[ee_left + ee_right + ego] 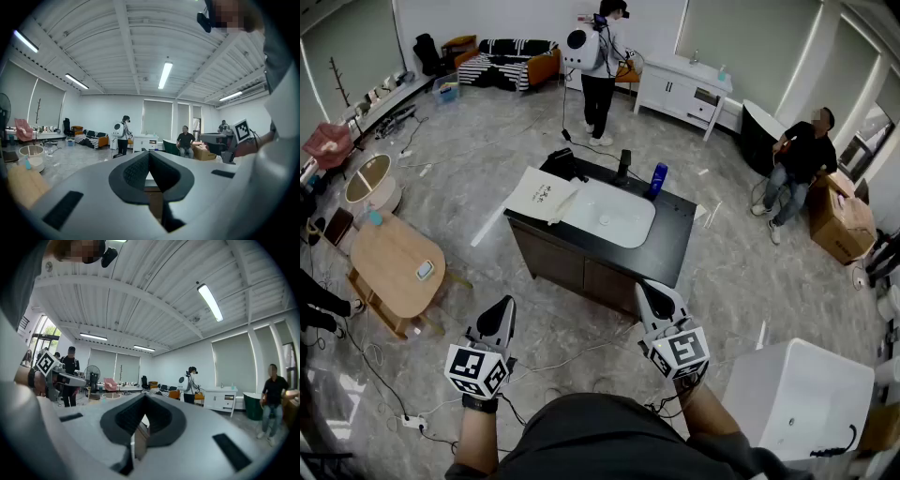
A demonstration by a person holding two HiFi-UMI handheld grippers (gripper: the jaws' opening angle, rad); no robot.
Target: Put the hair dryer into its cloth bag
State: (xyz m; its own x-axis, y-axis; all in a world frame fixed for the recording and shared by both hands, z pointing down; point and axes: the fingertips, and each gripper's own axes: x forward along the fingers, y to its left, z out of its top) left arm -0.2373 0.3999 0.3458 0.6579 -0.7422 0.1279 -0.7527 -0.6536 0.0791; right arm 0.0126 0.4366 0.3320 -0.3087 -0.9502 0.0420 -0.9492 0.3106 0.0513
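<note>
- The left hand-held gripper [499, 314] and right hand-held gripper [649, 295] were nearest. Both had their jaws pressed together on nothing and were held well short of the desk [670, 246]. If they reached it without spreading, they would probably shove things rather than take them.
- Loose cables [581, 349] lay on the floor between the person and the desk, and a step forward could catch one.
- The cloth bag [542, 195] lay flat at the desk's left end, beside the white basin [614, 220], with its mouth apparently closed. A one-sided pull would likely drag it over the edge, and the limp cloth might fold shut unless one gripper held it open.
- A dark thing [561, 166] just behind the bag, at the far left corner, was probably the hair dryer, though too small to be sure. A poor pinch on its smooth, bulky body could let it slip, perhaps into the basin.
- At the far edge stood a blue bottle [657, 178], which a wide swing could topple.
</note>
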